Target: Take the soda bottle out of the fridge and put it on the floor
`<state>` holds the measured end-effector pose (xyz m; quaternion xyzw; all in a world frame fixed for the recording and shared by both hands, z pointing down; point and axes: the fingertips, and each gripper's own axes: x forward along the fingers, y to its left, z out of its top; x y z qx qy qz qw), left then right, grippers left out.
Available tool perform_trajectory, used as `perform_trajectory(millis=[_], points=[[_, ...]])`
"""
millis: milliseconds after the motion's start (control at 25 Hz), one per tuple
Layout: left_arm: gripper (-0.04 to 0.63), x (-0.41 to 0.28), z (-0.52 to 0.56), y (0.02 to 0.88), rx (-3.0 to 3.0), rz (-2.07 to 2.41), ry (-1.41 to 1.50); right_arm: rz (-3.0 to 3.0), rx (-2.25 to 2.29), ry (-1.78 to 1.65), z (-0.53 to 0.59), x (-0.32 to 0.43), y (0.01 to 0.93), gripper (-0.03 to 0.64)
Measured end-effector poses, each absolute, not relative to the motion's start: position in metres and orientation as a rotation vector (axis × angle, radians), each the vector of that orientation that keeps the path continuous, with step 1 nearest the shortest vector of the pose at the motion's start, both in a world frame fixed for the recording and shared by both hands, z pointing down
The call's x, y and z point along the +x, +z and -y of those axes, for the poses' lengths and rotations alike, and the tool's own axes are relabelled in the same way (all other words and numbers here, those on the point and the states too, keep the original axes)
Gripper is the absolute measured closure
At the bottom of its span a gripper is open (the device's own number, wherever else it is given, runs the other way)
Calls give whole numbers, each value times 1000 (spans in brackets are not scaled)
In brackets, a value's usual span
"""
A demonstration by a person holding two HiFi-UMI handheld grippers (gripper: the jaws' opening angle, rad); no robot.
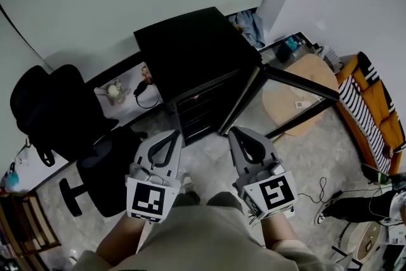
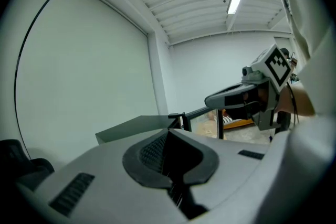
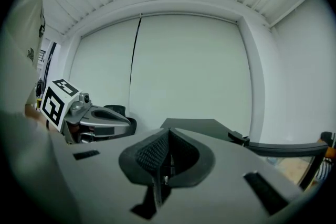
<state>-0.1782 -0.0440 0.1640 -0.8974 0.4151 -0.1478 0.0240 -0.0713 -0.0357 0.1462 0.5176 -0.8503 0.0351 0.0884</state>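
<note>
Small black fridge (image 1: 190,51) far in the middle, glass door (image 1: 298,81) swung open to the right.
The left claw (image 1: 170,134) and the right claw (image 1: 237,132) are both closed and empty. The soda bottle cannot be made out on the dark shelves. Free grey floor (image 1: 209,158) lies before the fridge, between a black office chair (image 1: 63,111) on the left and a round wooden table (image 1: 317,70) on the right.

Free floor (image 1: 209,162) before open fridge door (image 1: 298,82)
</note>
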Motion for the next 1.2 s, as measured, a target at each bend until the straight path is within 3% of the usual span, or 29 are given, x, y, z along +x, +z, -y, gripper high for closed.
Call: perform_trajectory(millis=[960,1040,1200], points=[[591,-134,95,198,-2791,-1420,-536,2595,1503,176,96,-26,178,614],[591,-130,98,205,-2793,-1437,-538,2593,1500,168,106,-24,188,502],[591,-119,109,217,-2788,-1460,-539,2599,1479,226,130,-26,213,430]])
